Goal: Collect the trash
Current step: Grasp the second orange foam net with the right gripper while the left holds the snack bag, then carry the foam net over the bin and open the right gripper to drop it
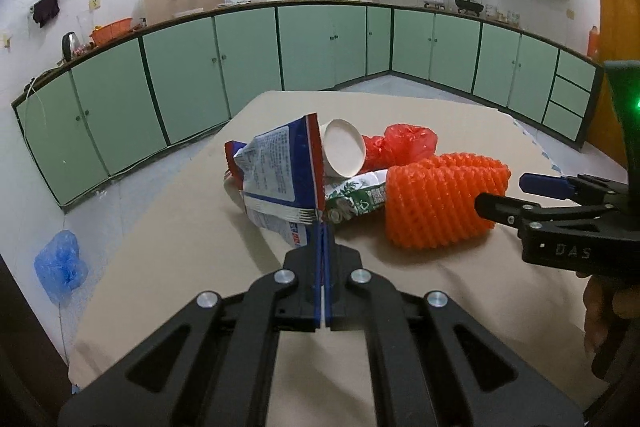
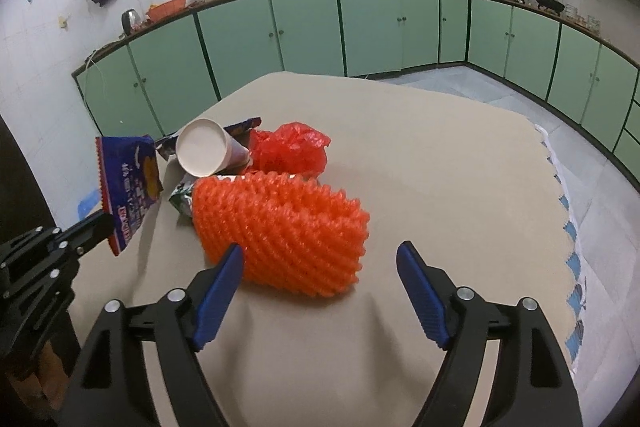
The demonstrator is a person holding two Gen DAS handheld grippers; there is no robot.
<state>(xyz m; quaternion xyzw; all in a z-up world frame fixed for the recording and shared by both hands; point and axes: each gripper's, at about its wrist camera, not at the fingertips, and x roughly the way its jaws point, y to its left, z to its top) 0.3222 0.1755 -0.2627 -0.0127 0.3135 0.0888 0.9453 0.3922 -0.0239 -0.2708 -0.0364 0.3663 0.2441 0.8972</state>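
My left gripper (image 1: pixel 322 227) is shut on the lower corner of a blue-and-white snack wrapper (image 1: pixel 280 171), which hangs just above the table. In the right wrist view the same wrapper (image 2: pixel 128 183) sticks up from the left gripper (image 2: pixel 102 223). An orange foam net (image 2: pixel 288 223) lies on the table, its near end between the spread fingers of my open right gripper (image 2: pixel 320 247). The pads do not press on it. Seen from the left, the right gripper (image 1: pixel 502 193) straddles the end of the net (image 1: pixel 436 203).
Behind the net lie a tipped white paper cup (image 2: pixel 200 147), a red plastic bag (image 2: pixel 292 147) and a green wrapper (image 2: pixel 182 197). The table (image 2: pixel 440 167) has a beige cover. A blue bag (image 1: pixel 60 267) lies on the floor at the left. Green cabinets line the walls.
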